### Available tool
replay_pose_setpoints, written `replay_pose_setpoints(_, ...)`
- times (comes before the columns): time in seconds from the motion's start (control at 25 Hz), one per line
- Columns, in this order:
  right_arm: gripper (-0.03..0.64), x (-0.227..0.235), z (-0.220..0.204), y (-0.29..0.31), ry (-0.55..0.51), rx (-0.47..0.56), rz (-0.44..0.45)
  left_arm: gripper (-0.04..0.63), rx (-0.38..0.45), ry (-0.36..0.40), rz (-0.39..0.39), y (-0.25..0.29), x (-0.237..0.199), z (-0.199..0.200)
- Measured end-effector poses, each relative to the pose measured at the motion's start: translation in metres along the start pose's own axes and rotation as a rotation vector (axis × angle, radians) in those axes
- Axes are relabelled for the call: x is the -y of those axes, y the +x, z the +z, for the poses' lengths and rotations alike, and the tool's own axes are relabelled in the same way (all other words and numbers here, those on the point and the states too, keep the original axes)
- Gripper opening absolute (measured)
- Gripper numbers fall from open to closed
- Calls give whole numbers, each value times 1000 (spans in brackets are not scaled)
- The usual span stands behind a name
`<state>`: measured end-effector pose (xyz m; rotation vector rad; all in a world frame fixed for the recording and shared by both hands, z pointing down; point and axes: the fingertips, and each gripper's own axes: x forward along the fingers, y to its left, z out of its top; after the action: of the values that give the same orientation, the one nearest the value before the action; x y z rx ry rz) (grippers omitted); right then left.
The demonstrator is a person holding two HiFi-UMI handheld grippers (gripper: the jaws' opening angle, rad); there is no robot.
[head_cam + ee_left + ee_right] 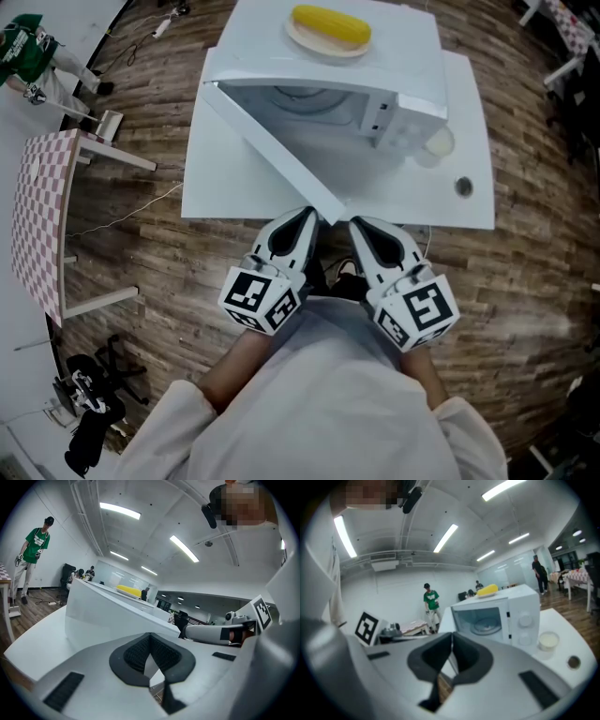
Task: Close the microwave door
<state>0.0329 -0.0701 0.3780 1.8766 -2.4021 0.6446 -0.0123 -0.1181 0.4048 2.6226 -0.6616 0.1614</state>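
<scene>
On one table (pixel 217 178), one microwave (pixel 405 66), door (pixel 272 150) open, one corn (pixel 330 25) atop, left gripper (pixel 308 216), right gripper (pixel 359 226), jaws pressed together.

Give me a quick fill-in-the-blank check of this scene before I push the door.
1. The microwave door stands ____, swung out toward the grippers.
2. On a plate on top of the microwave lies a yellow ____.
3. The left gripper and the right gripper both have their jaws ____, with nothing between them.

Missing words: open; corn cob; shut.
</scene>
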Motion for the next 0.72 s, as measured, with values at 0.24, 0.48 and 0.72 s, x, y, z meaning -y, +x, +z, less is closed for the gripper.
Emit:
replay_pose_setpoints(0.24, 25, 2, -2, -6, -6, -8, -15, 20, -5, 4, -21, 8, 4, 3)
replay_pose_setpoints(0.48, 25, 3, -2, -8, -22, -8, -12, 20, 9, 3, -37, 18, 11, 8)
replay_pose_setpoints(0.72, 25, 11, 0, -8, -11, -2, -24, 20, 8, 9, -51, 25, 15, 10)
